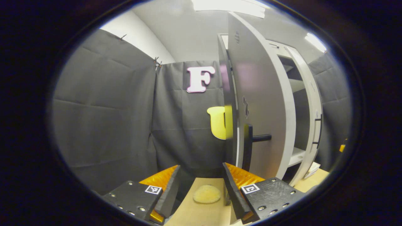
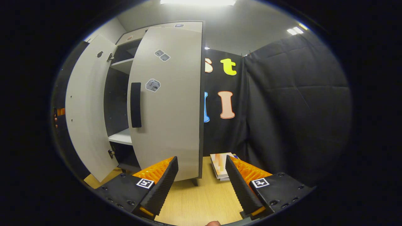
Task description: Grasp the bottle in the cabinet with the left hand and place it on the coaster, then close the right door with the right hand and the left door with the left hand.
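Tabletop (image 1: 191, 216) coaster (image 1: 206, 193) between gaping left gripper (image 1: 201, 191) fingers, seemingly bare

Both views look low across the light wooden surface (image 2: 201, 194) at the near grey two-door cabinet (image 1: 260, 103), from its left and right sides.

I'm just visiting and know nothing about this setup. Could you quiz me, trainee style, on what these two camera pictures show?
1. True or false: both cabinet doors are shut.
2. What lies on the table between the left gripper fingers?
3. Is the right gripper A) open and empty, or B) shut on a handle?

Key:
1. False: the left door and right door stand open.
2. The coaster.
3. A.
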